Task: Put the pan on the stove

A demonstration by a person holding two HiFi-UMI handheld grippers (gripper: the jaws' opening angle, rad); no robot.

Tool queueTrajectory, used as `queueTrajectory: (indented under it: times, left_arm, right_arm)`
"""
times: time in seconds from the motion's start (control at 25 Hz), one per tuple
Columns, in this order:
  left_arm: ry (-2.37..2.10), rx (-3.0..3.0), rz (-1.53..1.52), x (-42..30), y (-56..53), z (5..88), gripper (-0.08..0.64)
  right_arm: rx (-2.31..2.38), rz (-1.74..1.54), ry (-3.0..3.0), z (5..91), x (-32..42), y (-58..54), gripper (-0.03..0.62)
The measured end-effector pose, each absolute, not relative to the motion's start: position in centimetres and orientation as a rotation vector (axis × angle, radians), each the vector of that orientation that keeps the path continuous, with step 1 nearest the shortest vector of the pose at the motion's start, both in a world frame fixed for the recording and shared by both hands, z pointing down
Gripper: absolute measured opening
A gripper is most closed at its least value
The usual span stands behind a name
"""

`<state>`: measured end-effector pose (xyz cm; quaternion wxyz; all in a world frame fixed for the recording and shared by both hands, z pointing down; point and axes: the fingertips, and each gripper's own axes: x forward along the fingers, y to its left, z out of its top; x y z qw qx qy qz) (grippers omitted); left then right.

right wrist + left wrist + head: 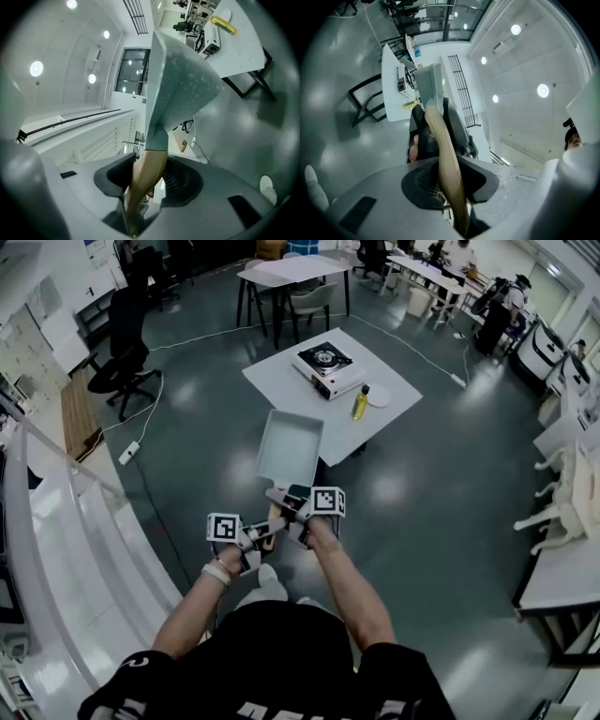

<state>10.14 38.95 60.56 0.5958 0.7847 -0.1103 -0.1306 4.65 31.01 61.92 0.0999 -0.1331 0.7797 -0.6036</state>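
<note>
A square grey-green pan (289, 446) with a wooden handle (271, 523) hangs in the air over the floor, short of the white table (281, 381). Both grippers hold it by the handle: my left gripper (251, 538) nearer the handle's end, my right gripper (298, 507) closer to the pan body. In the left gripper view the handle (445, 159) runs between the jaws of the left gripper (437, 129). The right gripper (147, 173) clamps the handle (143, 183) below the pan (180, 79). The portable stove (326, 364) sits on the table ahead, its burner bare.
A yellow bottle (360, 402) and a white plate (379, 397) stand on the table beside the stove. A black office chair (127, 352) and a floor cable with a power strip (128, 453) lie to the left. A white ledge (75, 521) borders my left side.
</note>
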Motion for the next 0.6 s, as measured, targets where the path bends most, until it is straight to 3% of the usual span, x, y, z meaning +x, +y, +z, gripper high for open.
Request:
queueTrajectory:
  times: [0.6]
  left_arm:
    - [-0.262,1.789,-0.286,9.2,36.5,61.6,0.075]
  right_arm:
    - [-0.477,-1.809,2.343,63.6,4.2,28.4,0.158]
